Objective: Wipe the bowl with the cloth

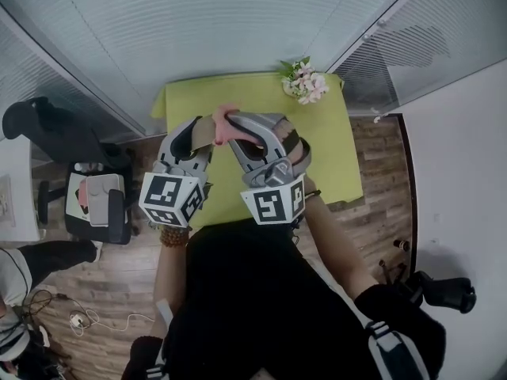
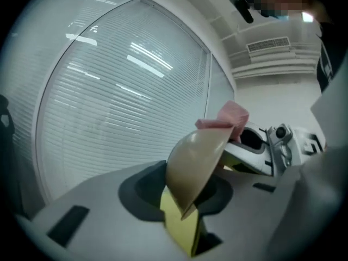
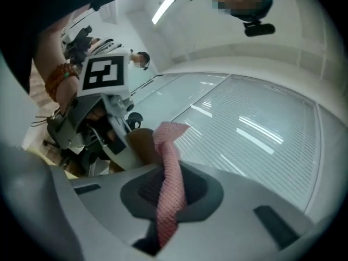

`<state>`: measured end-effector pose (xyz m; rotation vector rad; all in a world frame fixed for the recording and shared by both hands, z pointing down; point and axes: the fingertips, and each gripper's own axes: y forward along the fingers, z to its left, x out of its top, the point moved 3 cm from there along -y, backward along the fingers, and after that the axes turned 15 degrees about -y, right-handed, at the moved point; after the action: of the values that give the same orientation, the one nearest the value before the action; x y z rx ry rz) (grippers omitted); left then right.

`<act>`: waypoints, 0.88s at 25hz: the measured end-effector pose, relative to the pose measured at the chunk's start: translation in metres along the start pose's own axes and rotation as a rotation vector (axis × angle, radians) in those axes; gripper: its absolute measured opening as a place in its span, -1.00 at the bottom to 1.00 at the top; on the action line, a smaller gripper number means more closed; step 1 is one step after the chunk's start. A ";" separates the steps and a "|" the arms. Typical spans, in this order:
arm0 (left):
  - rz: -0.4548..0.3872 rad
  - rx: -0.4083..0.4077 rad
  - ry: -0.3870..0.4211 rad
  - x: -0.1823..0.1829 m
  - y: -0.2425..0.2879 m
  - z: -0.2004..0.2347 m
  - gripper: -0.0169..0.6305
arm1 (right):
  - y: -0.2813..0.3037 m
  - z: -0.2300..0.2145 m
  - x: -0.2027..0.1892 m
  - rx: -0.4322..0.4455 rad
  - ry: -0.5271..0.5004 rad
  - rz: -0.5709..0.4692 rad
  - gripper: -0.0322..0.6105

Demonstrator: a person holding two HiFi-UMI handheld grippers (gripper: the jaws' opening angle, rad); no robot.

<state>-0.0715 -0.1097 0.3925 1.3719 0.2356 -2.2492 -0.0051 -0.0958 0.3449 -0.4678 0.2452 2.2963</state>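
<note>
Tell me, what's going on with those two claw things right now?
Left gripper shut on beige round bowl, by its rim. Right gripper shut on pink woven cloth, tip beside bowl. Both above yellow-green table; nothing blocking.

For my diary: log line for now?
left gripper: shut on bowl | right gripper: shut on cloth | cloth at bowl rim

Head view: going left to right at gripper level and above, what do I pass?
Chair → left hand-held gripper → cloth → flowers.
</note>
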 end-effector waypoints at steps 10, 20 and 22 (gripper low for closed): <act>-0.220 -0.101 -0.426 0.010 -0.018 0.006 -0.70 | 0.004 -0.011 -0.003 -0.065 0.481 -0.059 -0.85; -0.237 -0.248 -0.532 0.006 -0.019 0.002 -0.70 | 0.006 -0.010 -0.010 -0.059 0.831 -0.143 -0.85; -0.161 -0.232 -0.391 0.003 -0.017 -0.002 -0.61 | 0.006 -0.012 -0.014 -0.070 0.762 -0.131 -0.85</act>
<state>-0.0795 -0.0946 0.3874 0.8007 0.4664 -2.4737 0.0026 -0.1130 0.3395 -1.3432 0.4842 1.9096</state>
